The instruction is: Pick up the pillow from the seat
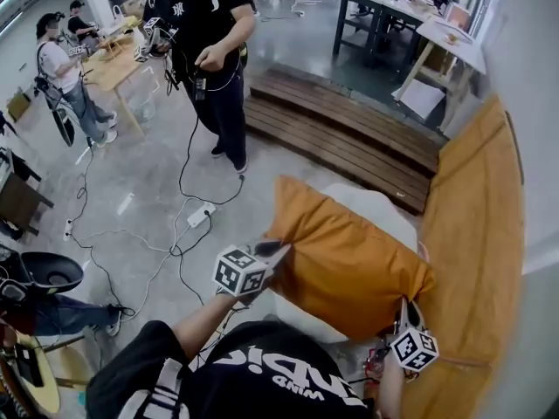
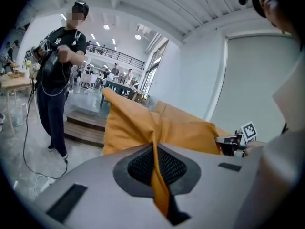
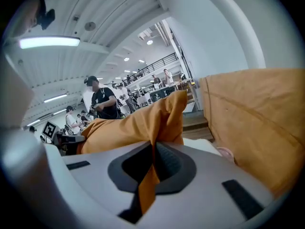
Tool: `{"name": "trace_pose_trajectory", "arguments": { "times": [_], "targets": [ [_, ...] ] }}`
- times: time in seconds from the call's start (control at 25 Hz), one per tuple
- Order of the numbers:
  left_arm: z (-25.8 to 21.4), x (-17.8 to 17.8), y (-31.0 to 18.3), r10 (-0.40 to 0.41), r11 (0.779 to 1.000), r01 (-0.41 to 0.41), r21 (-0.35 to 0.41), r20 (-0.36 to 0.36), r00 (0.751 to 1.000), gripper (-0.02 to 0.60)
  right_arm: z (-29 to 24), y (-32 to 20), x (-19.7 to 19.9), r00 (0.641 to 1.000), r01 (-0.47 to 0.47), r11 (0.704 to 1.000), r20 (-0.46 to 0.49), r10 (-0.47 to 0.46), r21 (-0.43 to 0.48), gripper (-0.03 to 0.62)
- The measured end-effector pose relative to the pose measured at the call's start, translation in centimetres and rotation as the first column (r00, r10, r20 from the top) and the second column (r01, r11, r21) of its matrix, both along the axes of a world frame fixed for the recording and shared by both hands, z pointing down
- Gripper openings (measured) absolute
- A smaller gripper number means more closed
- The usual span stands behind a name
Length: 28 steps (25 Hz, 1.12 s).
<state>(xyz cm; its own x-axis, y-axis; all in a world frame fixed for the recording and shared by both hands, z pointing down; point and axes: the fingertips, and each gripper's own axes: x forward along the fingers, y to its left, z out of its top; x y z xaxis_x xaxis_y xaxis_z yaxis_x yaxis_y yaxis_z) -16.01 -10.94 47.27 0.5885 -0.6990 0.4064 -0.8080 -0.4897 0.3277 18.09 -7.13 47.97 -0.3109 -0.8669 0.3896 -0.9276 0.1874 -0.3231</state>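
An orange pillow (image 1: 349,256) hangs lifted above the white seat (image 1: 380,206), stretched between my two grippers. My left gripper (image 1: 276,251) is shut on the pillow's near left corner. In the left gripper view a fold of the orange pillow (image 2: 152,125) runs down between the closed jaws of the left gripper (image 2: 155,168). My right gripper (image 1: 407,309) is shut on the pillow's near right corner. In the right gripper view the pillow (image 3: 138,125) likewise has its cloth pinched in the right gripper (image 3: 152,168).
A large orange back cushion (image 1: 480,234) stands to the right of the seat. A low wooden bench (image 1: 341,133) lies beyond it. A person in black (image 1: 205,51) stands on the floor, with cables and a power strip (image 1: 201,215) nearby. Tables stand at the back.
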Motion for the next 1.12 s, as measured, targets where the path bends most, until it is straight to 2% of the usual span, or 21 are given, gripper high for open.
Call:
{"name": "trace_pose_trajectory", "arguments": {
  "times": [0.08,0.2,0.28,0.36,0.44,0.8,1.12],
  "targets": [
    [-2.2,-0.8,-0.2,-0.01,0.998,0.01,0.064,0.004,1.0,0.014,-2.4,-0.9,-0.8,1.0,0.007,0.998,0.003,-0.007,0.059,0.028],
    [-7.7,-1.2,-0.1,-0.015,0.984,0.016,0.18,-0.007,1.0,0.014,-8.1,-1.2,-1.3,1.0,0.004,0.989,0.006,-0.005,0.151,0.028],
    [-12.6,-0.5,0.1,-0.007,0.967,0.011,0.256,-0.017,1.0,0.014,-12.9,-1.3,-0.8,1.0,0.01,0.976,-0.001,-0.01,0.216,0.028],
    [-17.0,0.2,-1.0,-0.026,0.941,0.025,0.338,-0.003,1.0,0.014,-16.8,-3.3,-0.5,0.999,0.047,0.957,-0.008,-0.047,0.287,0.028],
    [-19.1,0.2,-1.8,-0.061,0.922,0.056,0.384,0.0,0.998,0.014,-18.5,-4.4,-0.6,0.997,0.074,0.944,-0.019,-0.072,0.323,0.028],
    [-19.2,1.2,-1.2,-0.035,0.923,0.036,0.382,-0.01,0.999,0.012,-19.2,-2.8,0.1,0.996,0.079,0.952,-0.069,-0.061,0.296,0.028],
    [-18.3,1.9,-0.7,0.013,0.937,-0.003,0.349,-0.026,1.0,0.012,-18.6,-1.9,0.6,0.997,0.062,0.966,-0.061,-0.048,0.249,0.028]
  ]
}}
